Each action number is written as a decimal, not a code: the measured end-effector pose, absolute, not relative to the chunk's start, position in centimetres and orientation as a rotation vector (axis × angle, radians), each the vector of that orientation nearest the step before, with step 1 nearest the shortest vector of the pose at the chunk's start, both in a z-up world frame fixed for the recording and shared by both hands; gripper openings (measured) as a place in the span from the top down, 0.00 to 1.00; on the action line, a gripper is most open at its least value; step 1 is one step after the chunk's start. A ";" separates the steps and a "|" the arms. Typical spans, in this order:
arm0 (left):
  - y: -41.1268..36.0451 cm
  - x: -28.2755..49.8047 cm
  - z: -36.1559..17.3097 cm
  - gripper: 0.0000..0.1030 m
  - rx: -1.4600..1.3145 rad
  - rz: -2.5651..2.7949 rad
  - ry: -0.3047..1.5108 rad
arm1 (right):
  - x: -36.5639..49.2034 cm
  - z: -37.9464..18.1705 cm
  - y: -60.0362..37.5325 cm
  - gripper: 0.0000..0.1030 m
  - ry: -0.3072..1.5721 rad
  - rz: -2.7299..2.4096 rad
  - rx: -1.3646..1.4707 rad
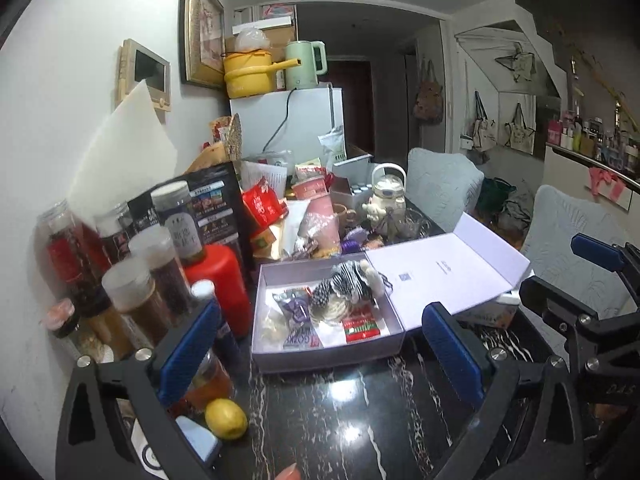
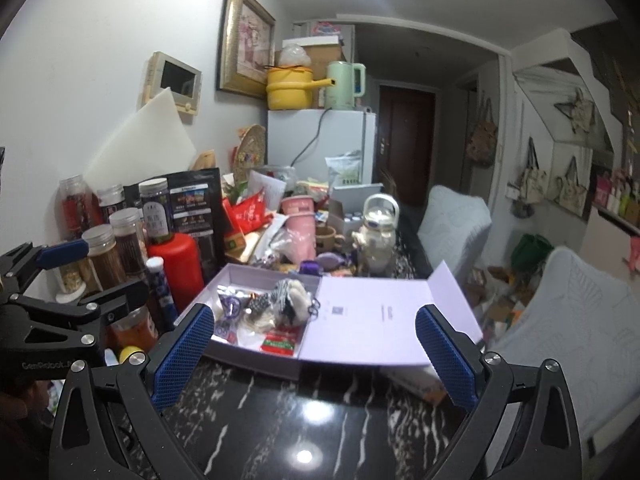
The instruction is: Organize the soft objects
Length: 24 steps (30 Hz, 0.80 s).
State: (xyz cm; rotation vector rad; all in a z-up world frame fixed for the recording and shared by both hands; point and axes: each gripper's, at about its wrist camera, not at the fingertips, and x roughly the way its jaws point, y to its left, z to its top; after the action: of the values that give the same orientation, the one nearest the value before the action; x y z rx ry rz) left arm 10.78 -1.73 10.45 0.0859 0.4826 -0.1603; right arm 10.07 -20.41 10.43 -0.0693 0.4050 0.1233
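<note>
Two hand-held grippers stand wide and hold nothing above the black marbled desk. The left hand-held gripper fills the lower part of its view, and the right hand-held gripper does the same in the other view. The box lies at the centre of the frame, its lid folded flat to the right. Inside it rests a striped plush toy, with a purple packet to its left and a red packet in front. Jars and a red bottle stand at the left. A lemon lies lower left, beside the left finger.
</note>
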 end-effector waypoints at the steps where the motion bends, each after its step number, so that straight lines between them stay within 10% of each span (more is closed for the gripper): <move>1: -1.7 10.6 10.0 0.00 0.086 -0.159 0.490 | 9.9 10.1 -20.4 0.00 0.412 0.121 -0.063; 24: -1.0 10.3 4.4 0.00 0.033 -0.189 0.575 | 8.9 4.6 -20.4 0.00 0.538 0.097 -0.002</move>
State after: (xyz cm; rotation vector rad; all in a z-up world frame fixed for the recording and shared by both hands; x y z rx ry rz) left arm 10.28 -0.98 4.43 0.0333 0.5753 -0.1886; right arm 8.85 -20.36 4.60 -0.0023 0.5384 0.0967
